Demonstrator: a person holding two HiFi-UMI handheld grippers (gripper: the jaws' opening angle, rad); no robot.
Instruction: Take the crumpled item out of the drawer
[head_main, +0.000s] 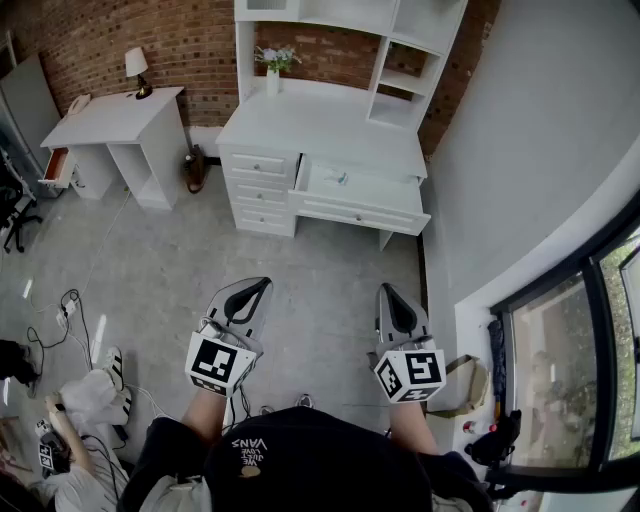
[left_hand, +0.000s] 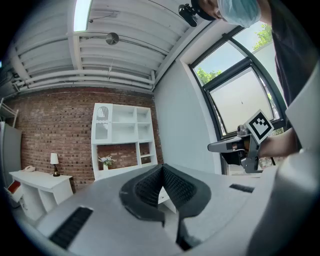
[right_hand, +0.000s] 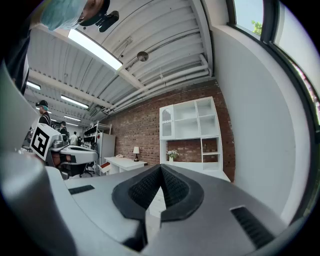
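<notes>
The crumpled item (head_main: 341, 178) lies in the drawer (head_main: 358, 212); small table (head_main: 110, 118) left of desk (head_main: 330, 125).

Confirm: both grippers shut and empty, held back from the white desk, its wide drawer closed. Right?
No: the wide drawer is open, with a small item lying in it; the head view shows this. Left gripper and right gripper are shut and empty, back from the white desk.

White desk (head_main: 330, 125), drawer (head_main: 365, 187) open, bears a flower vase (head_main: 274, 74)
</notes>
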